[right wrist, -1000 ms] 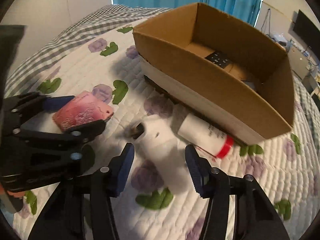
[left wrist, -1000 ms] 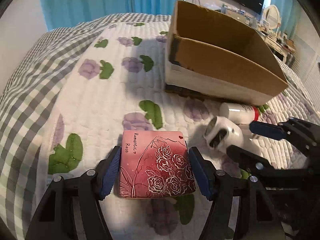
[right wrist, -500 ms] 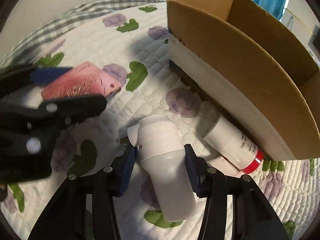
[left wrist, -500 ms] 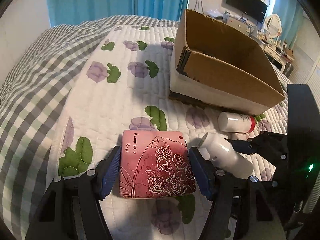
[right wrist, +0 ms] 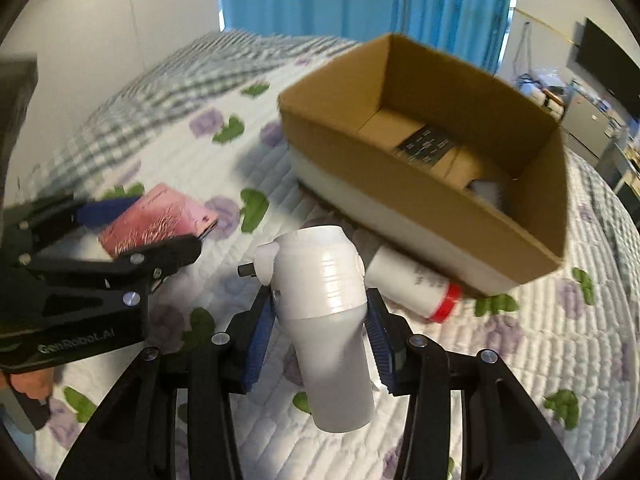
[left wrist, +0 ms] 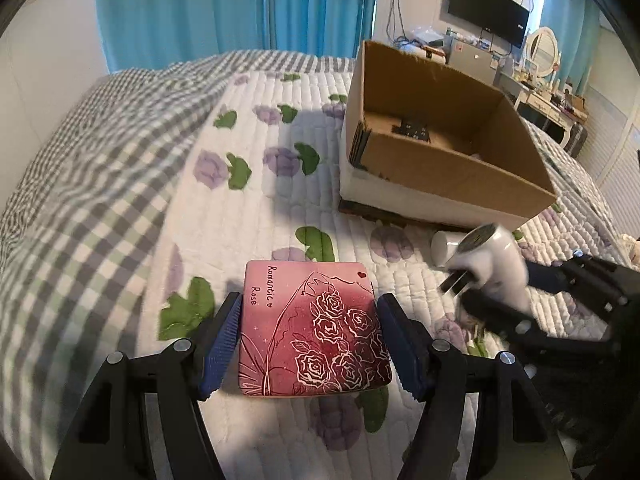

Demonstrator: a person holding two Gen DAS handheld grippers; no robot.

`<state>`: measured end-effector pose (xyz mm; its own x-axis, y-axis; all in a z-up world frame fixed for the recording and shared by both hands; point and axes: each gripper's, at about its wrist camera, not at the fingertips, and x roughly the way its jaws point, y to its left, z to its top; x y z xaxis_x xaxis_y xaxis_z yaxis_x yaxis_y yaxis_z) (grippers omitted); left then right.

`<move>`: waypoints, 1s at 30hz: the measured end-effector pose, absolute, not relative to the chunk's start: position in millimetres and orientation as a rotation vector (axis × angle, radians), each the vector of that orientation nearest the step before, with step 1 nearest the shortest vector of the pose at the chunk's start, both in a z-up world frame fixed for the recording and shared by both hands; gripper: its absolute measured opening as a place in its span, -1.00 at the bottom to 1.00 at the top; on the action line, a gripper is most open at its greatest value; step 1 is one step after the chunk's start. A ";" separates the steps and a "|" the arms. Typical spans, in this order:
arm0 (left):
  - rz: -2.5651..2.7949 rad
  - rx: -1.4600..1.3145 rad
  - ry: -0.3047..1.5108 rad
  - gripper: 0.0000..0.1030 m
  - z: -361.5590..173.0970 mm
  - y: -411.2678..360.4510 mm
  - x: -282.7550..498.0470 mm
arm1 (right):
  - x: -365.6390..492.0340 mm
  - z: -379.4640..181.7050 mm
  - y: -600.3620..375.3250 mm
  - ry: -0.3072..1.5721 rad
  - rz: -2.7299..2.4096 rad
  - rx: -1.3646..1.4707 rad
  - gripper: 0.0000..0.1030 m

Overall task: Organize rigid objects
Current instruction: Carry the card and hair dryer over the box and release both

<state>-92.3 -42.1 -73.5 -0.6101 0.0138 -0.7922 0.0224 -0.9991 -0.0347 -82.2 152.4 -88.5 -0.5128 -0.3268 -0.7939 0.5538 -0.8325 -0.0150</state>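
Left wrist view: the left gripper [left wrist: 310,336] has its two blue pads [left wrist: 222,344] pressed against the sides of a pink card box [left wrist: 312,328] printed with white roses and the words "Romantic Rose". The box sits level between the jaws, above the flowered quilt [left wrist: 248,216]. Beyond it, toward the right, an open cardboard box [left wrist: 448,176] rests on the quilt, with a dark item on its floor. To the right, the right gripper [left wrist: 516,292] holds a white plastic device [left wrist: 488,264] with two metal prongs pointing left; this part of the picture is blurred. A white bottle [left wrist: 444,242] lies just behind the device, near the cardboard box's front wall. A grey checked blanket [left wrist: 100,160] covers the left side of the bed.

Right wrist view: the right gripper [right wrist: 320,340] is closed around the white plastic device [right wrist: 324,300], its blue pads [right wrist: 258,340] against both sides of the body, the wide ribbed end pointing away from the camera. The white bottle [right wrist: 416,288] with a red cap lies on the quilt [right wrist: 560,344] just beside the cardboard box [right wrist: 440,200]. On the left, the left gripper [right wrist: 160,220] holds the pink card box [right wrist: 156,220] clear of the quilt, well apart from the cardboard box.
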 end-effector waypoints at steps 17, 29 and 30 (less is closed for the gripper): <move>-3.013 1.114 -0.090 0.33 35.7 8.2 -125.1 | -97.4 53.2 219.5 0.266 -2.642 0.902 -0.14; -3.025 1.131 -0.202 0.34 21.3 47.5 -225.0 | -205.7 42.0 235.5 0.154 -2.666 1.035 -0.14; -3.013 1.148 -0.220 0.34 14.5 48.9 -230.1 | -213.9 33.6 234.7 0.165 -2.664 1.060 -0.14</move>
